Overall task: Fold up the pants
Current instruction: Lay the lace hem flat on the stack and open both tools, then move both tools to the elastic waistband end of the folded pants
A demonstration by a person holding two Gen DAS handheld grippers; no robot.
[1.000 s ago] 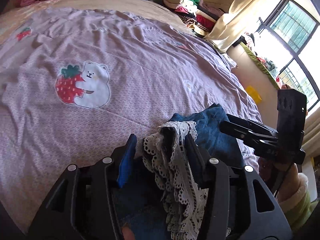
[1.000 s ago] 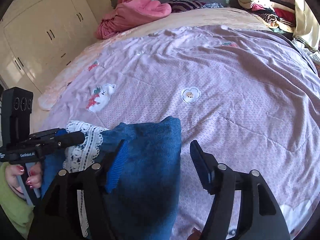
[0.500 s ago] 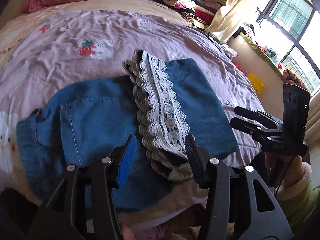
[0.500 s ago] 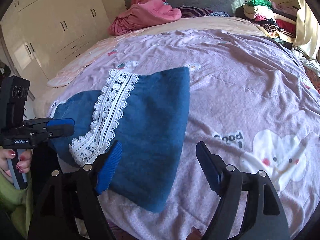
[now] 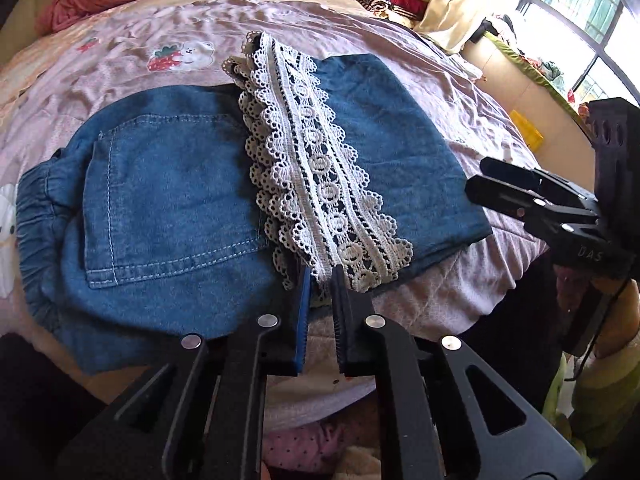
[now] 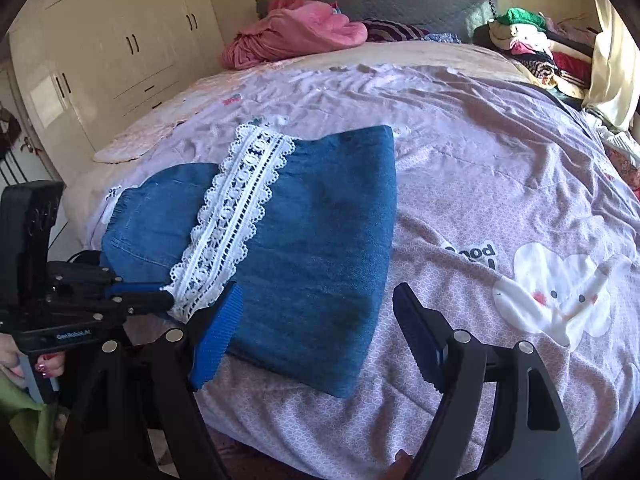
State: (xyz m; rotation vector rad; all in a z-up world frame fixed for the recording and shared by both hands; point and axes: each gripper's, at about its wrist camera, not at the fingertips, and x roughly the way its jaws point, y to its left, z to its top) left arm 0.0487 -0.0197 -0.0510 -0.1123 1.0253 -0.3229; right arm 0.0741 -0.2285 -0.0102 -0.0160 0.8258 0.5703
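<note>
Left claw (image 5: 320, 276) pinched shut beside lace hem; right claw (image 6: 316, 312) wide; pants (image 5: 168, 200) lie crosswise.

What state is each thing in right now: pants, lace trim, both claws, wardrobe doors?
Denim pants: folded over, lying flat on the bed.
Lace trim: on top, its near end at the left claw's tips.
Left claw: just closed; whether it pinches the lace cannot be told.
Right claw: open, empty, at the pants' near edge.
Wardrobe doors: closed.
</note>
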